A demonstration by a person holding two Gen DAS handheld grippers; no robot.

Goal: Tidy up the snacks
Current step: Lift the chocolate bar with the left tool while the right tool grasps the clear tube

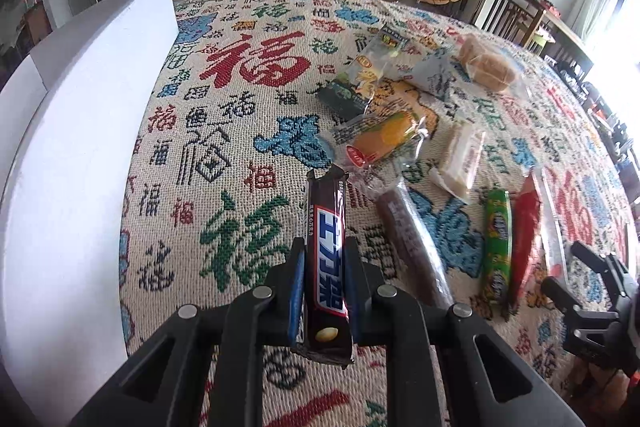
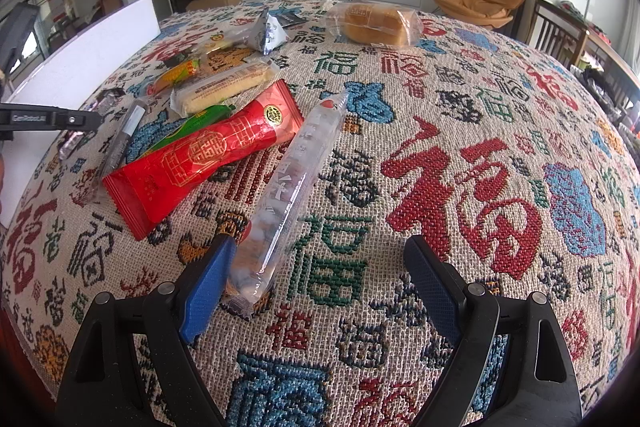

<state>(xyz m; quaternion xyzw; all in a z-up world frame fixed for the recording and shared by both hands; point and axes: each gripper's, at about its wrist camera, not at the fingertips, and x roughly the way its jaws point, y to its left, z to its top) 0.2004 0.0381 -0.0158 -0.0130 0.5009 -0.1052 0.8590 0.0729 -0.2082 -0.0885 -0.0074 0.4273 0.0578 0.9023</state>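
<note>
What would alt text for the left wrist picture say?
The left tongs pinch a dark chocolate bar above a patterned tablecloth. More wrapped snacks lie to the right, and a white box stands at left.

Left gripper [image 1: 323, 291] is clamping brown chocolate bar [image 1: 326, 259], pointing to 12 o'clock; white box [image 1: 80, 131] is sitting at 9 o'clock.

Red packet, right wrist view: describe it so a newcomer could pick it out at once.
Start from the patterned cloth and go to the row of snacks on its left half. The red packet lies diagonally there, between a green packet on its left and a long clear packet on its right. It alone is solid red with gold printing.
</note>
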